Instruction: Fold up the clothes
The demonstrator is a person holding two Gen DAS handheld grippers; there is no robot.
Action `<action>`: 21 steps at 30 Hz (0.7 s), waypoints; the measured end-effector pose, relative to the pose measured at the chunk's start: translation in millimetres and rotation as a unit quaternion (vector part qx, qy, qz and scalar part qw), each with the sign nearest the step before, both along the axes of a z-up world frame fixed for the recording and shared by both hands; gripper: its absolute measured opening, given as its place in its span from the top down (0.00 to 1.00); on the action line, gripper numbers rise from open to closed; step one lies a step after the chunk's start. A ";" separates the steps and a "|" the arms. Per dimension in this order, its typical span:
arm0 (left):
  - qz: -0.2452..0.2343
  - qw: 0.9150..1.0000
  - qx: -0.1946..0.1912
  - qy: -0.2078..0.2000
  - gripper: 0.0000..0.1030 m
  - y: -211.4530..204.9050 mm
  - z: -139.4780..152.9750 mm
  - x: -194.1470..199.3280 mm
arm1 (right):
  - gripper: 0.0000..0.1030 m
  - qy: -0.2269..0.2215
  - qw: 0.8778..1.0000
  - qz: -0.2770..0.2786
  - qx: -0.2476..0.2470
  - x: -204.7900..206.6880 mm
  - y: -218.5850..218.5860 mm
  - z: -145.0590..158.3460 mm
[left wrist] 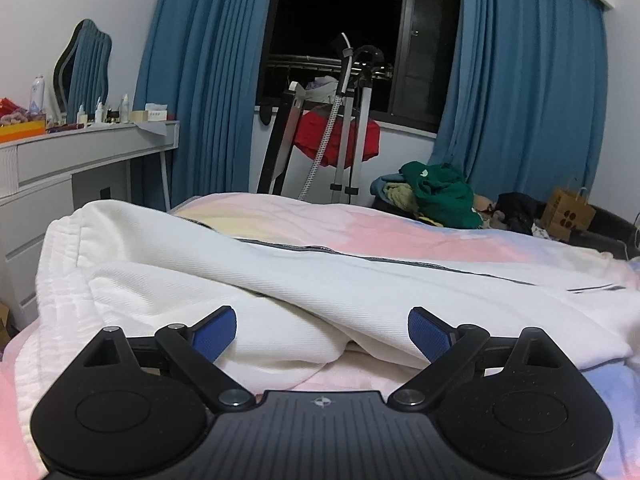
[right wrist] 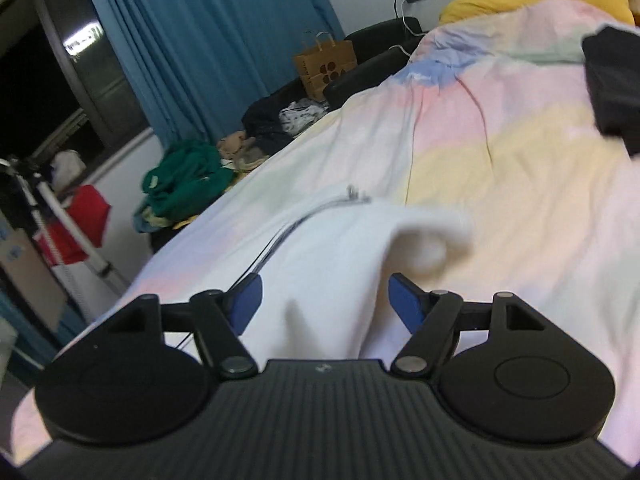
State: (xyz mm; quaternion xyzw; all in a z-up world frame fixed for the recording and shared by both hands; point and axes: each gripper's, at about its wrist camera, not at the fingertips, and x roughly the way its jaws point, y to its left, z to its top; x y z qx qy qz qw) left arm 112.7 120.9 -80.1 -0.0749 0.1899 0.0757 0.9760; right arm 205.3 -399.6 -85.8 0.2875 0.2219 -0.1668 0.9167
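the white zip jacket (left wrist: pixel 224 280) lies rumpled across the pastel bedspread (left wrist: pixel 400 228), and with the left gripper (left wrist: pixel 322 334) and right gripper (right wrist: pixel 325 300) both spread wide over it, each should pinch one layer at the hem.

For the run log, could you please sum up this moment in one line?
left tongs: open | right tongs: open | white ribbed fabric garment: unheld, rumpled on pastel quilted bedspread

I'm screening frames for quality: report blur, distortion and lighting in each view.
Left wrist view: sharp, the white garment showing its weave; fisheye bends the curtains; window black, room lamp-lit. Right wrist view: tilted, motion-blurred, the garment's raised fold smeared; both grippers stay crisp, open.
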 end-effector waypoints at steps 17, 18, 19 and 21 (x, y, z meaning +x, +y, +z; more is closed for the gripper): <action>0.053 0.995 -0.081 0.039 0.09 34.0 45.3 -42.2 | 0.30 0.011 0.974 0.220 -0.058 -78.8 108.6 28.8; 0.050 0.995 -0.075 0.040 0.09 32.1 46.3 -43.9 | 0.30 0.009 0.971 0.229 -0.066 -80.2 112.3 29.9; 0.048 0.995 -0.073 0.041 0.09 30.5 47.1 -44.2 | 0.30 0.007 0.968 0.238 -0.074 -81.5 115.9 30.9; 0.045 0.996 -0.069 0.042 0.09 27.2 48.6 -44.6 | 0.30 0.005 0.965 0.249 -0.081 -82.0 119.4 30.6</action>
